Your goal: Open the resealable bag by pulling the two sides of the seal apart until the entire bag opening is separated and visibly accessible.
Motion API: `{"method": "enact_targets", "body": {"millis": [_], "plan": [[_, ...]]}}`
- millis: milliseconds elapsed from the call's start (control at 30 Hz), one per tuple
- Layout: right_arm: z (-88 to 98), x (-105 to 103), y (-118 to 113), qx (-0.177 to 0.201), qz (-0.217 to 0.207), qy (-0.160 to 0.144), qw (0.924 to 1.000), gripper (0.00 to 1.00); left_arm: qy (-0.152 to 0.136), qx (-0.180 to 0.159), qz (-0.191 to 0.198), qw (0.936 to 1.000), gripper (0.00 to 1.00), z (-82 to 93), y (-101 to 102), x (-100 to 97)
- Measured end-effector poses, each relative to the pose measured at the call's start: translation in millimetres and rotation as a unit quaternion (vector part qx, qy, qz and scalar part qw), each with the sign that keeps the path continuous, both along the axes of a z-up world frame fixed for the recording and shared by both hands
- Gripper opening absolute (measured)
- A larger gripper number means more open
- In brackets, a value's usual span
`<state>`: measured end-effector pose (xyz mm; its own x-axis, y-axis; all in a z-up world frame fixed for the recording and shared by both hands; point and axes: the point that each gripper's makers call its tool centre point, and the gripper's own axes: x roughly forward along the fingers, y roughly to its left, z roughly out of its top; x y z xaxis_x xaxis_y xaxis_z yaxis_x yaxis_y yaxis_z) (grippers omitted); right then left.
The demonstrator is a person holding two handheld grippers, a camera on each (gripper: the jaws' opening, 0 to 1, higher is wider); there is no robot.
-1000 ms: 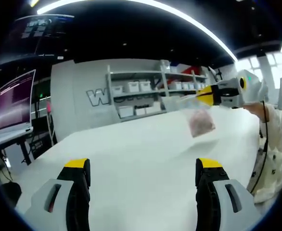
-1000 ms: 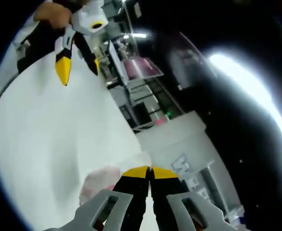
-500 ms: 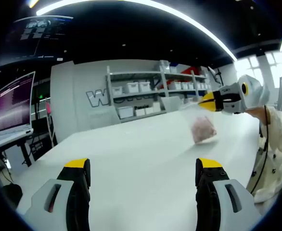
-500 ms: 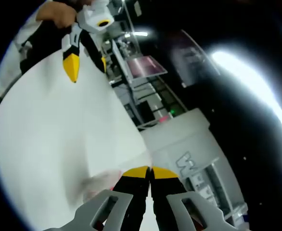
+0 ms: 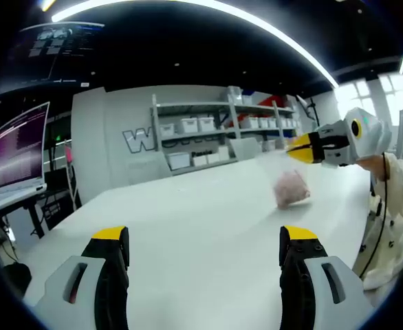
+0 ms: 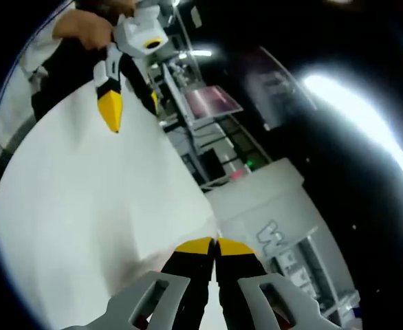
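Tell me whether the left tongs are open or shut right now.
Open. In the left gripper view the left tongs stand with jaws wide apart and bare white table between them, gripping nothing.

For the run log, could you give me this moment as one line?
left gripper: open, idle | right gripper: shut on bag, lifted | seal: unopened

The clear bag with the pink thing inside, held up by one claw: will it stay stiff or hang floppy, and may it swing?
The bag is probably floppy: the right claw holds its top edge and the film hangs down. The pink contents sag to the bottom, so it likely swings when moved. It seems light.
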<state>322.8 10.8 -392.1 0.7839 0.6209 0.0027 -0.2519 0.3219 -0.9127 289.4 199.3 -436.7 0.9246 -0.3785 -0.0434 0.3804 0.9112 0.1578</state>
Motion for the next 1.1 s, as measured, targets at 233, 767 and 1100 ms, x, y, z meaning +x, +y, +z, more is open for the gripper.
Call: {"method": "enact_targets", "body": {"millis": [233, 767, 1100], "plan": [[-5.1, -10.5, 2.5, -0.001, 0.006, 0.005, 1.0, 0.0, 0.0, 0.0, -0.001, 1.0, 0.9, -0.4, -0.2, -0.9], [-10.1, -11.8, 8.1, 0.003, 0.02, 0.021, 0.9996, 0.0, 0.002, -0.002, 0.0, 1.0, 0.9, -2.8, 1.9, -1.1], [-25.3, -41.0, 18.5, 0.004, 0.031, 0.035, 0.9989, 0.0, 0.002, -0.004, 0.001, 1.0, 0.9, -3.7, 2.6, -3.0]]}}
